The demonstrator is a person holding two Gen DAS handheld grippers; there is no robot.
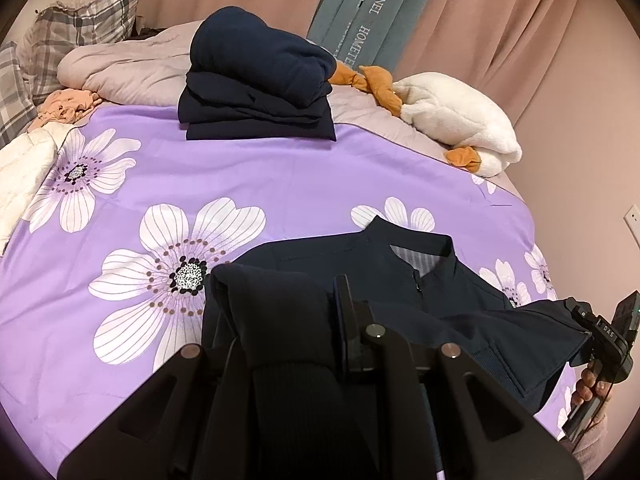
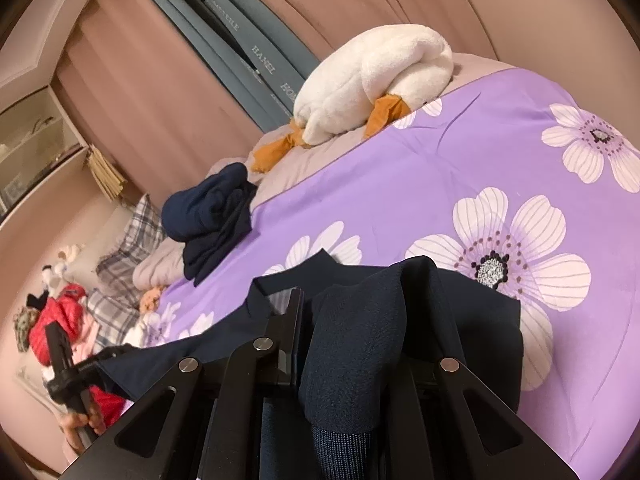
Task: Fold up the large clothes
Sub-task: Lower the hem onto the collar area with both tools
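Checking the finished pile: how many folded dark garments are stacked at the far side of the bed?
2 visible: a bulky rolled one on top, a flat folded one beneath. The lower may hold more than one layer.

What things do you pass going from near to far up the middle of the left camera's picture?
Left gripper → jacket → big flower on the purple cover → folded navy pile → curtain.

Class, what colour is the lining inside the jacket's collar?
Light grey with fine stripes, against the navy jacket; the left wrist view shows it best.
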